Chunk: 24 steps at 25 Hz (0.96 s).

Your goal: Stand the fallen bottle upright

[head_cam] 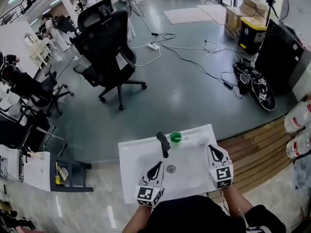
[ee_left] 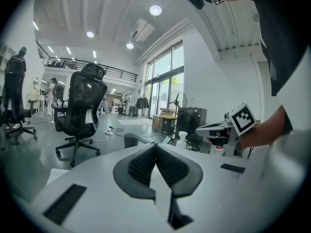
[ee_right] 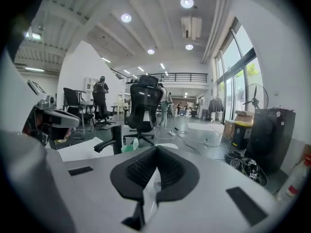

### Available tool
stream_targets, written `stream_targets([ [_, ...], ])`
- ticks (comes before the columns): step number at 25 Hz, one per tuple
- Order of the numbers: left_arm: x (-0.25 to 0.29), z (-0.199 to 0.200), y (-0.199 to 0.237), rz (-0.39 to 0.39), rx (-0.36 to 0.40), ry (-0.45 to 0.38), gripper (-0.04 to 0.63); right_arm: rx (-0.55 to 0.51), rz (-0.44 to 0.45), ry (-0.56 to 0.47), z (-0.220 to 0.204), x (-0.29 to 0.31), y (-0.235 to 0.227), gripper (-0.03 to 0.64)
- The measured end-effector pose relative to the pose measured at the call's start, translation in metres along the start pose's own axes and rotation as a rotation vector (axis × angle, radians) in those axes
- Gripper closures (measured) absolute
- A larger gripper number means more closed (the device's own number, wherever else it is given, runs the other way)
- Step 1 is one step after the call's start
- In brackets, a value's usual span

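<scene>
A small pale bottle point(head_cam: 203, 141) stands near the far right corner of the white sink point(head_cam: 129, 152); in the left gripper view the bottle point(ee_left: 182, 139) looks upright with its cap on top. A green object point(head_cam: 175, 137) sits beside the black faucet point(head_cam: 163, 143). My right gripper point(head_cam: 212, 149) hovers just in front of the bottle, apart from it, jaws shut on nothing point(ee_right: 156, 150). My left gripper point(head_cam: 158, 165) hangs over the basin near the drain, its pads point(ee_left: 146, 164) pressed together and empty.
A black office chair point(head_cam: 109, 47) stands on the grey floor beyond the sink. Cables and black boxes point(head_cam: 286, 57) lie at the far right. Large plastic bottles point(head_cam: 299, 118) show at the right edge, and a low shelf point(head_cam: 68, 174) sits at the left.
</scene>
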<state>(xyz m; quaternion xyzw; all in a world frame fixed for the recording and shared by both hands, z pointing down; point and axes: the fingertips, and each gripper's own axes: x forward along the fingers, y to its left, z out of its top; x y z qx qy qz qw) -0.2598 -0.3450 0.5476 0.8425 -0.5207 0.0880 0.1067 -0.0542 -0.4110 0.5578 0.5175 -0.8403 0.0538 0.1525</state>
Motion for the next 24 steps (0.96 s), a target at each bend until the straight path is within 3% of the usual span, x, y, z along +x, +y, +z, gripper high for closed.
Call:
stream_targets([
  [24,-0.017,0.016,-0.010,-0.024,0.013,-0.041,0.578,-0.054,-0.020,-0.100,0.034,-0.029,-0.001,0.606],
])
